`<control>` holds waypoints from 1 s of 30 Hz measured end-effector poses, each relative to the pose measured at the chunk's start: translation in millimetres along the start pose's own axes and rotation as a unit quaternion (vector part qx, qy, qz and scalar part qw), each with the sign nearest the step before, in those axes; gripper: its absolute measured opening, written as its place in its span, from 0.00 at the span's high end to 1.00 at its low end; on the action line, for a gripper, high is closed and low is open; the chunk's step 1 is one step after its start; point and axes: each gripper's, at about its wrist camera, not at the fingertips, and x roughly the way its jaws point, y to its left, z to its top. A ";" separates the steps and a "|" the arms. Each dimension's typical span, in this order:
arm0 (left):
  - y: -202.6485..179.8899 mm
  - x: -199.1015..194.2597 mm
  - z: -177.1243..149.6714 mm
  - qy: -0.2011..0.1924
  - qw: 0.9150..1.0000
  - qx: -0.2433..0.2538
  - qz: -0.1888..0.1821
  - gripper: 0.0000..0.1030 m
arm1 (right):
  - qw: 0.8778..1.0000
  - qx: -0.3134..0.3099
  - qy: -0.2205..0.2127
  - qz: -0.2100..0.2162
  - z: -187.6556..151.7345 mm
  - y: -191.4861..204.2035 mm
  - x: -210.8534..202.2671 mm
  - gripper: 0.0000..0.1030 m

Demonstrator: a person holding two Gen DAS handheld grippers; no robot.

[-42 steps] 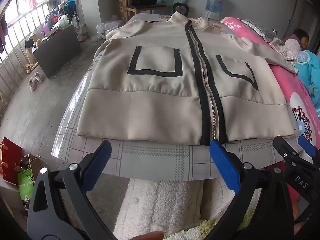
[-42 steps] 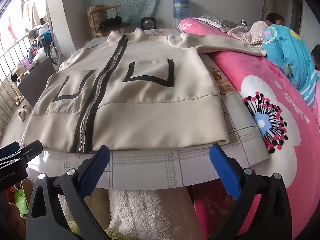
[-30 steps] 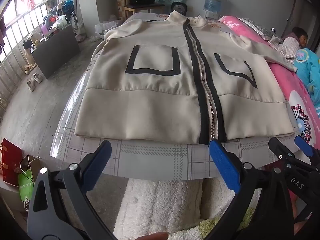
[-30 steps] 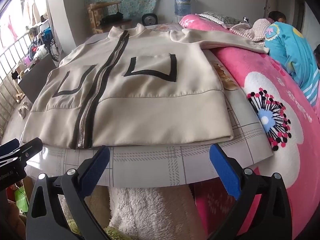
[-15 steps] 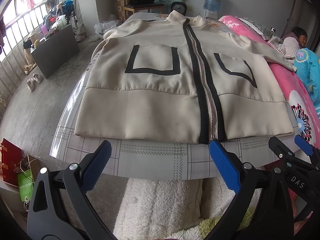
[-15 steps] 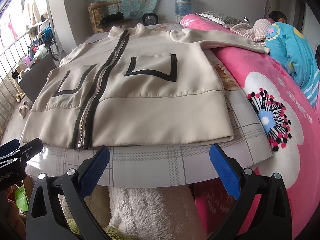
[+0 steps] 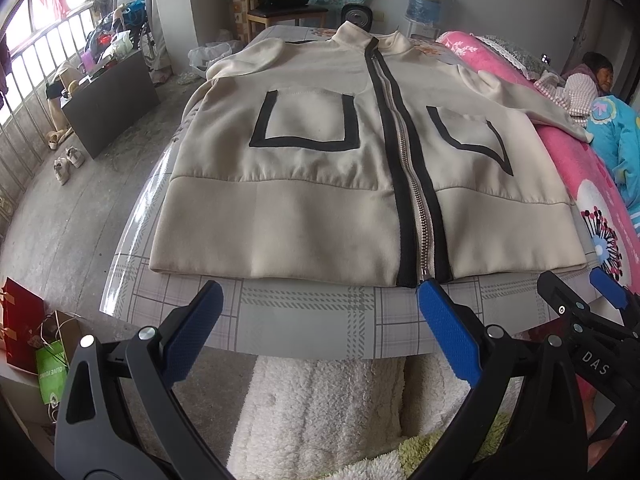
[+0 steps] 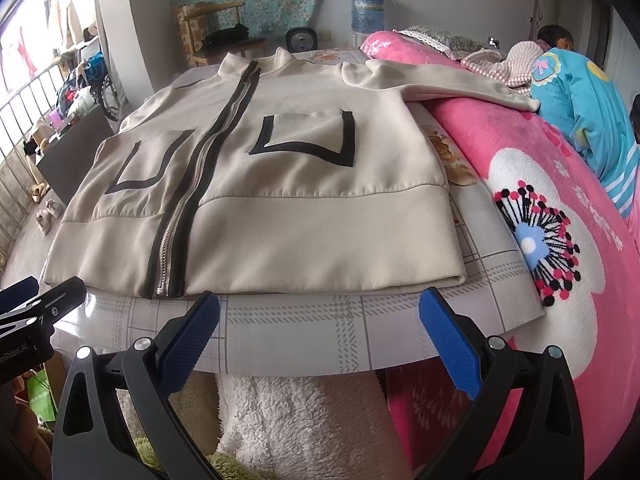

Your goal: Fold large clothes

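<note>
A beige zip-up jacket with black pocket outlines and a black zipper band lies flat, front up, on a table with a plaid cover. It also shows in the right wrist view. Its right sleeve stretches out onto a pink blanket. My left gripper is open and empty, just short of the table's near edge, below the hem. My right gripper is open and empty at the same edge, further right. Each gripper shows at the edge of the other's view.
A pink flowered blanket on a bed borders the table's right side, with people lying on it. A white fluffy rug lies below the table edge. Bags, a dark cabinet and a chair stand left and behind.
Both grippers have edged slightly closer to the table and jacket hem. The jacket has not moved and both grippers stay open.
</note>
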 end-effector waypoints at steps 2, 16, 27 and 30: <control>-1.3 0.4 -1.5 -0.001 1.000 0.000 0.000 0.08 | 1.000 -0.001 0.000 0.000 0.0 0.2 -0.2 0.06; -1.6 -1.9 -2.3 -0.002 1.000 0.000 -0.001 0.08 | 1.000 -0.003 -0.001 -0.001 2.5 1.5 -0.5 0.06; -2.6 -8.9 3.9 -0.003 1.000 0.001 -0.001 0.08 | 1.000 -0.003 -0.001 0.000 2.2 1.1 -0.4 0.06; -2.5 -9.0 3.9 -0.003 1.000 0.002 -0.001 0.08 | 1.000 -0.003 -0.001 0.000 2.3 1.1 -0.4 0.06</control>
